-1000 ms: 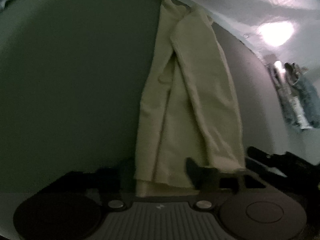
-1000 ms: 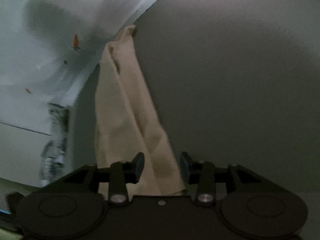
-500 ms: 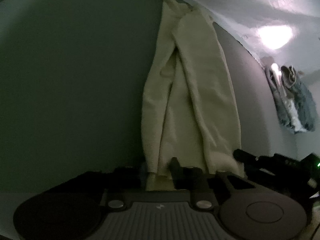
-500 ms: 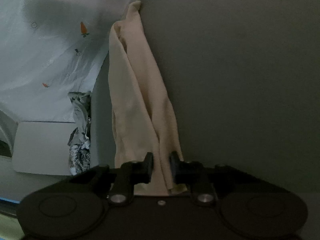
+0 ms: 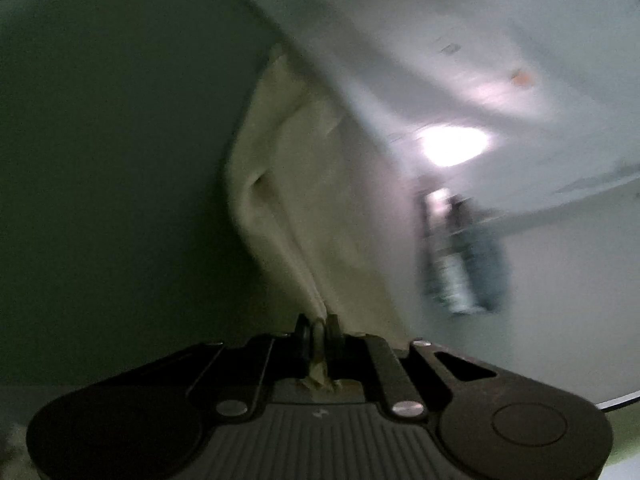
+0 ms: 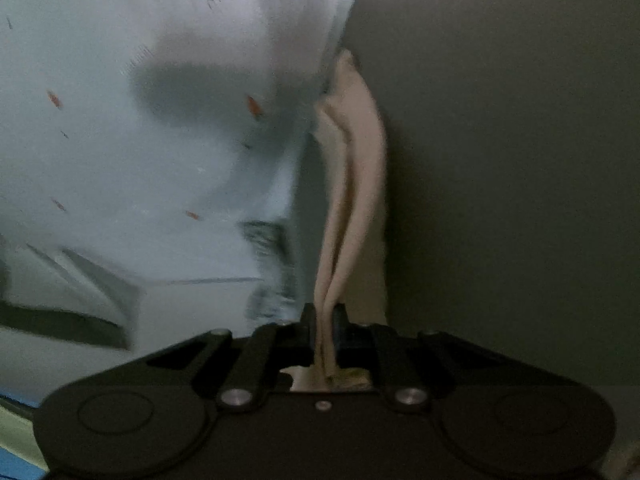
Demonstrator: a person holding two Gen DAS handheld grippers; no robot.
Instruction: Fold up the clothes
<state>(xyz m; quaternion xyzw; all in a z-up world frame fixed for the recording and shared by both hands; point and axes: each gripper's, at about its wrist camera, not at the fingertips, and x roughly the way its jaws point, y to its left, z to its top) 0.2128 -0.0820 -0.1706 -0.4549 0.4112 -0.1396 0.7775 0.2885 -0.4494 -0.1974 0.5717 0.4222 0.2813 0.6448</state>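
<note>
A long cream garment (image 5: 304,200) stretches away from my left gripper (image 5: 319,330) over a dark grey surface (image 5: 112,184). The left jaws are shut on its near edge, and the cloth rises taut from them. In the right wrist view the same garment (image 6: 352,184) runs up from my right gripper (image 6: 324,322), whose jaws are shut on its near edge. The cloth hangs lifted in folds between the grip and its far end at the surface's edge. Both views are motion-blurred.
A pale sheet with small orange prints (image 6: 140,120) lies beyond the dark surface (image 6: 500,160). A heap of blue and patterned clothes (image 5: 464,256) lies on it, also in the right wrist view (image 6: 268,264). A bright light reflection (image 5: 452,146) shows on the sheet.
Both grippers closed from open onto the garment's near edge and lifted it. The cloth went from lying flat to pulled up taut, and both cameras tilted.
</note>
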